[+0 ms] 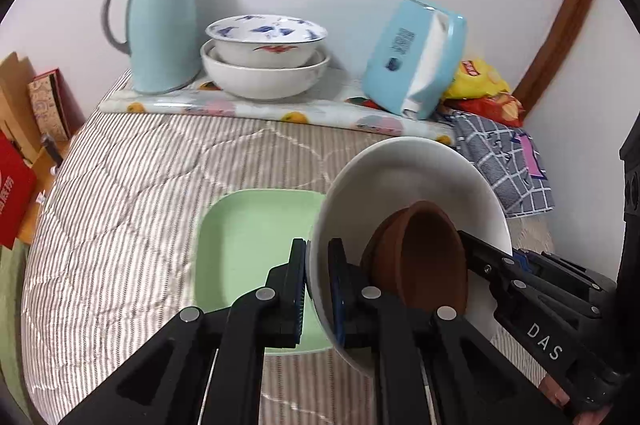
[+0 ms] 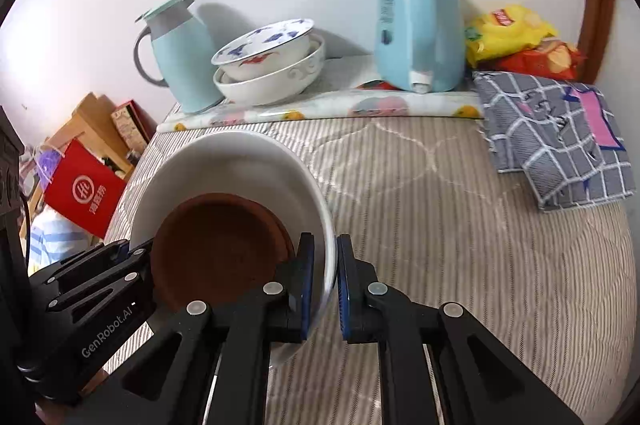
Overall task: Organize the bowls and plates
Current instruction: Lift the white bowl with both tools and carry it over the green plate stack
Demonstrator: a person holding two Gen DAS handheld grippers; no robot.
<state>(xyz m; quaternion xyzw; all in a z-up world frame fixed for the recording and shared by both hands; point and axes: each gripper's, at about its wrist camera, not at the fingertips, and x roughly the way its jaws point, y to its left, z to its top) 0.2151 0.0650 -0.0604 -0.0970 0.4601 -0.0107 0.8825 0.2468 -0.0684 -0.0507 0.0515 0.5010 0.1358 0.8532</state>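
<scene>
Left gripper [image 1: 318, 289] and right gripper [image 2: 325, 287] each clamp opposite sides of the white bowl's [image 1: 408, 181] rim. It is held tilted above the striped quilt [image 2: 460, 209], a brown dish [image 2: 218, 245] nested inside, beside the green plate [image 1: 248, 233]. Step in hand: carrying. Next likely calls for levelling, then lowering onto the stacked bowls [image 1: 264, 65].

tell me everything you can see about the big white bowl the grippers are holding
The white bowl is large, round, plain and glossy, ceramic by the look of it. It is held tilted above the striped bedcover, with a green plate below it. A smaller brown bowl sits inside. The left hand-held gripper and the right hand-held gripper pinch opposite sides of the rim, one finger inside and one outside.
</scene>
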